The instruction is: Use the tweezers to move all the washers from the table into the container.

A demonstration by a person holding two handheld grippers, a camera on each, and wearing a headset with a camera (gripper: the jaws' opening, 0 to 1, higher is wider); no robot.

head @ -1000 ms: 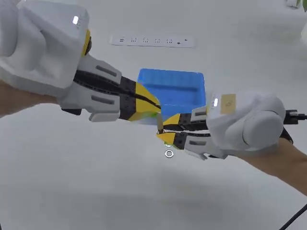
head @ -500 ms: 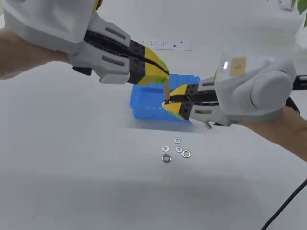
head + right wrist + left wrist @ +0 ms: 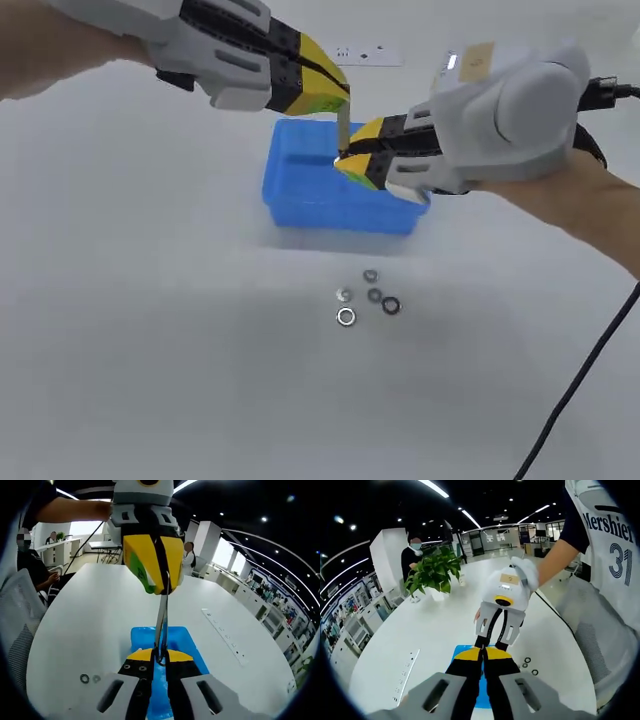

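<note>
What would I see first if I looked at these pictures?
Two big white-and-yellow tools meet nose to nose above the blue container. The left tool and the right tool both pinch the thin tweezers between them. On the white table in front of the container lies a little cluster of washers.

Found left gripper [image 3: 345,88] and right gripper [image 3: 347,163] meeting above container [image 3: 320,215], tweezers [image 3: 343,130] pinched upright between them; top access to far right part of container blocked. Found near left part of container open from above. Noted washers [image 3: 345,317] on table [image 3: 150,360] near container's front wall, approach open from front and left. Noted cable [image 3: 585,365] crossing right front.
</note>
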